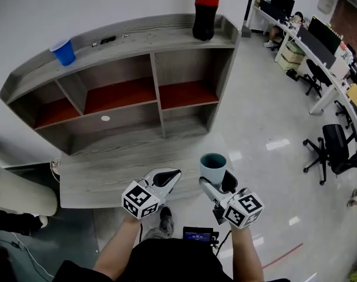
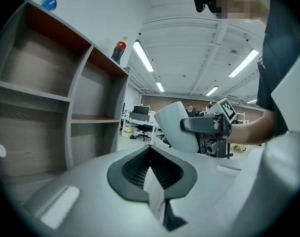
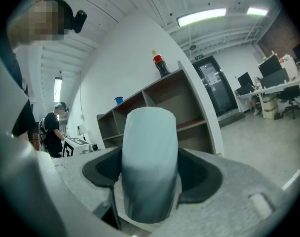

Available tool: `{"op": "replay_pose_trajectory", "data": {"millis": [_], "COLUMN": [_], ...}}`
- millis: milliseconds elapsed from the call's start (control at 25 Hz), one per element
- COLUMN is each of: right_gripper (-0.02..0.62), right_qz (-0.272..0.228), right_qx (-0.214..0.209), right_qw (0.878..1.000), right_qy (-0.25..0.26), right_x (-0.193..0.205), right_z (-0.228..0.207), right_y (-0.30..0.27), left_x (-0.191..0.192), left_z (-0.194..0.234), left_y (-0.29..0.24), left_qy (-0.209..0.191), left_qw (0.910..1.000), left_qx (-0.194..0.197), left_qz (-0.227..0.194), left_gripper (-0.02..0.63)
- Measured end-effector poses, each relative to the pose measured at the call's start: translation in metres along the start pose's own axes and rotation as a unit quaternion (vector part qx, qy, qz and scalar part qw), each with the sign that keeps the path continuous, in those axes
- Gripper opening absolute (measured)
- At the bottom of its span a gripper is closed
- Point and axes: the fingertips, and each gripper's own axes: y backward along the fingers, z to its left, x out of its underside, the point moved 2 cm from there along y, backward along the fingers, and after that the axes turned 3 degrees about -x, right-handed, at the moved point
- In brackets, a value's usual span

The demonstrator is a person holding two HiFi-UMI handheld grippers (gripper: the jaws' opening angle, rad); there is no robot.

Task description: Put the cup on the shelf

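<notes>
A pale grey-blue cup [image 1: 213, 165] is held upright between the jaws of my right gripper [image 1: 218, 184], in front of the grey wooden shelf unit [image 1: 137, 37]. In the right gripper view the cup [image 3: 149, 167] fills the space between the jaws of the right gripper [image 3: 150, 154], with the shelf unit [image 3: 155, 107] behind it. My left gripper [image 1: 170, 176] hovers to the left of the cup, shut and empty. In the left gripper view the left gripper [image 2: 151, 151] has its jaws together, and the cup [image 2: 179, 127] shows to the right.
A blue cup [image 1: 63, 51] and a cola bottle [image 1: 205, 12] stand on the shelf unit's top. A low grey platform [image 1: 102, 172] lies in front of it. Office chairs [image 1: 337, 151] and desks [image 1: 319, 46] are at the right. A person [image 3: 52, 132] stands far left.
</notes>
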Motion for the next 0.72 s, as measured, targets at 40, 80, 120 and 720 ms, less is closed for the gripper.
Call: {"op": "replay_pose_trajectory", "data": {"millis": [40, 80, 120, 720], "right_gripper": [0.342, 0.342, 0.342, 0.342], "right_qz": [0.000, 0.000, 0.000, 0.001], "right_qx": [0.002, 0.004, 0.005, 0.036], "right_qw": [1.000, 1.000, 1.000, 0.999], "right_qy": [0.000, -0.001, -0.001, -0.007], "right_x": [-0.002, -0.003, -0.004, -0.013], "right_z": [-0.002, -0.004, -0.005, -0.016], "right_y": [-0.007, -0.014, -0.021, -0.088], "left_x": [-0.002, -0.004, -0.005, -0.016], "left_z": [0.007, 0.014, 0.021, 0.095], "left_y": [-0.002, -0.004, -0.005, -0.016], "left_qy": [-0.001, -0.001, -0.001, 0.011], "left_qw": [1.0000, 1.0000, 1.0000, 0.9994], "left_qx": [0.003, 0.006, 0.008, 0.033], "left_qz": [0.000, 0.001, 0.002, -0.004], "left_gripper": [0.002, 0.002, 0.002, 0.002]}}
